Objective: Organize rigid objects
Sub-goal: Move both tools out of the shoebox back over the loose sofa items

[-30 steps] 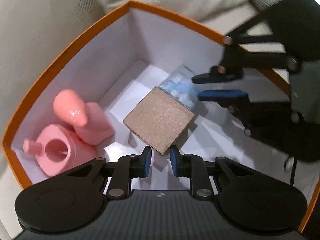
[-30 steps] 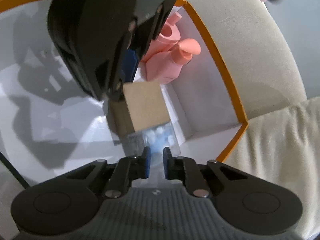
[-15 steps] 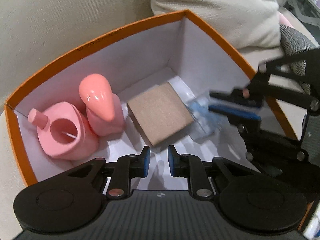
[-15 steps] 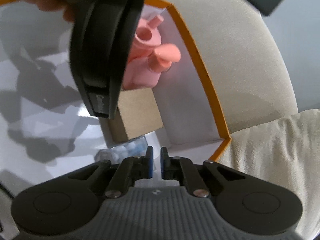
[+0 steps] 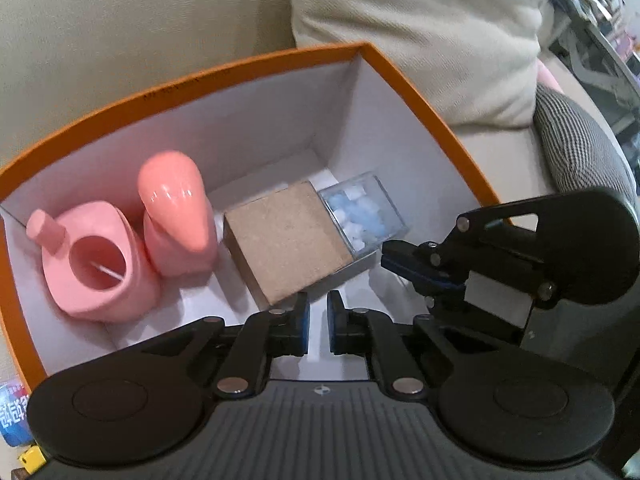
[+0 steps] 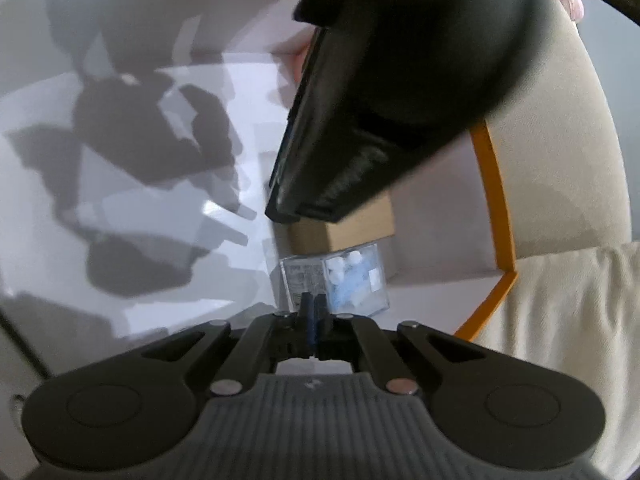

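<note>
An orange box (image 5: 240, 68) with white walls holds four things in a row. From the left they are a pink ring-shaped holder (image 5: 92, 260), a pink bottle (image 5: 176, 216), a cork block (image 5: 288, 240) and a clear case of blue and white bits (image 5: 360, 212). My left gripper (image 5: 318, 328) hovers just short of the cork block, its jaws closing to a narrow slit with nothing between them. My right gripper (image 5: 384, 258) sits to the right of the clear case. In the right wrist view my right gripper (image 6: 314, 312) has its pads together, empty, just short of the clear case (image 6: 352, 280).
Cream sofa cushions (image 5: 420, 40) surround the box, with a grey striped fabric (image 5: 576, 136) at the right. A blue packet (image 5: 12, 412) lies outside the box at lower left. The left gripper's black body (image 6: 380, 120) fills the top of the right wrist view, hiding most of the cork block (image 6: 360, 224).
Both grippers' jaws have narrowed. The cork block and clear case now lie side by side next to the pink bottle. The right gripper has drawn back from the case. The left view has rolled.
</note>
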Tool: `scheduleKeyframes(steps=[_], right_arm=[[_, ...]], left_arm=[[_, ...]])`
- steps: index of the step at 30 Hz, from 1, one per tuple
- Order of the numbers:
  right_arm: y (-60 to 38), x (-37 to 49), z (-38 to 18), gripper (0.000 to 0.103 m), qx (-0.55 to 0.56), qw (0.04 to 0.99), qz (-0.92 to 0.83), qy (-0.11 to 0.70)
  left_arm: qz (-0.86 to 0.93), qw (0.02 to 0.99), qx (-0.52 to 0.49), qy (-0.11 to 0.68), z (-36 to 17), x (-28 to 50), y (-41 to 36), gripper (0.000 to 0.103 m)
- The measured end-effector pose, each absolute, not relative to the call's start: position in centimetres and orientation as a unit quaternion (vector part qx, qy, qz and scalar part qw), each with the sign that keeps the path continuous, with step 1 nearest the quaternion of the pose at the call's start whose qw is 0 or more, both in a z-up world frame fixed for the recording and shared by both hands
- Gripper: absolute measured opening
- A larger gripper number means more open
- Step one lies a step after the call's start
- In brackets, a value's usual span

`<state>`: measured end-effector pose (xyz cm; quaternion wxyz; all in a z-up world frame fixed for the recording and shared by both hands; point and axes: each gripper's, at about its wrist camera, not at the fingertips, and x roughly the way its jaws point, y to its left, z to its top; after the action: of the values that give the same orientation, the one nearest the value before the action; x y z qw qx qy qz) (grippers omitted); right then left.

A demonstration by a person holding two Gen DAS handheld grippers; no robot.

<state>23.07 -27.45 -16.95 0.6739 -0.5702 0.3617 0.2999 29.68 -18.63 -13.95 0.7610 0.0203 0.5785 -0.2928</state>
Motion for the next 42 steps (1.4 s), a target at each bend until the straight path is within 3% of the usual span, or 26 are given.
scheduleKeyframes(steps=[14,22,42], right_arm=[[-25.9,25.8,-19.2,0.0,-0.614,0.666,0.26,0.333],[-25.3,25.6,-19.3,0.0,-0.607,0.671,0.259,0.338],[-24.6,21.5,-11.8,0.0,-0.523,0.747,0.229,0.342]], left_arm=[[-0.251,0.774,-0.08,0.576,-15.0,32.8,-17.2,0.008],[-0.258,0.771,-0.066,0.578,-14.6,31.9,-17.1,0.008],[-0.273,0.812,-0.022,0.515,-5.2,22.9,-11.0,0.008]])
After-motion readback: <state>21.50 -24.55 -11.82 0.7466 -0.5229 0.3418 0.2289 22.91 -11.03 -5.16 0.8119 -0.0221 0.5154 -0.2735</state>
